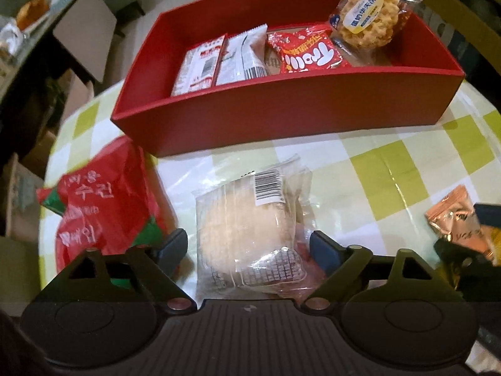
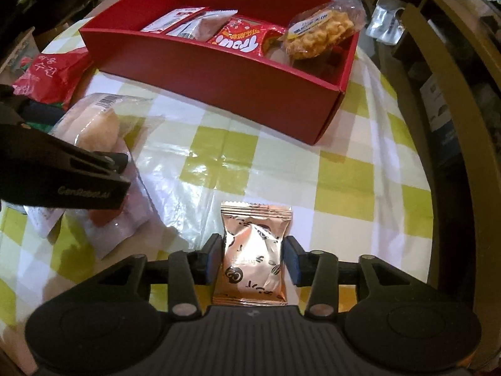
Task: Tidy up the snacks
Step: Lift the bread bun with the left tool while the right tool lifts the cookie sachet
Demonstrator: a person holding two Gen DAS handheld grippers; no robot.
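1. The table point(image 2: 344, 188), under a green-and-white checked cloth with clear plastic over it, carries everything.
2. A red cardboard box point(image 1: 281, 112) stands at its far side. Inside, left to right, lie two white snack sachets point(image 1: 219, 59), a red Trolli packet point(image 1: 308, 51) and a clear-wrapped honeycomb pastry point(image 1: 366, 18) propped against the right end.
3. A red Korean-lettered bag point(image 1: 94, 206) lies on the cloth, left of the box's near corner.
4. A clear-wrapped pale round bun point(image 1: 247, 232), barcode up, lies just beside the red bag.
5. The left gripper point(image 1: 247, 247) straddles the bun with jaws spread wide; both pads stand clear of the wrapper.
6. A small copper foil snack pouch point(image 2: 253, 253) lies flat near the table's near edge.
7. The right gripper point(image 2: 253, 257) brackets the pouch, jaws partly closed. The left pad is at the wrapper's edge; the right shows a sliver of gap.
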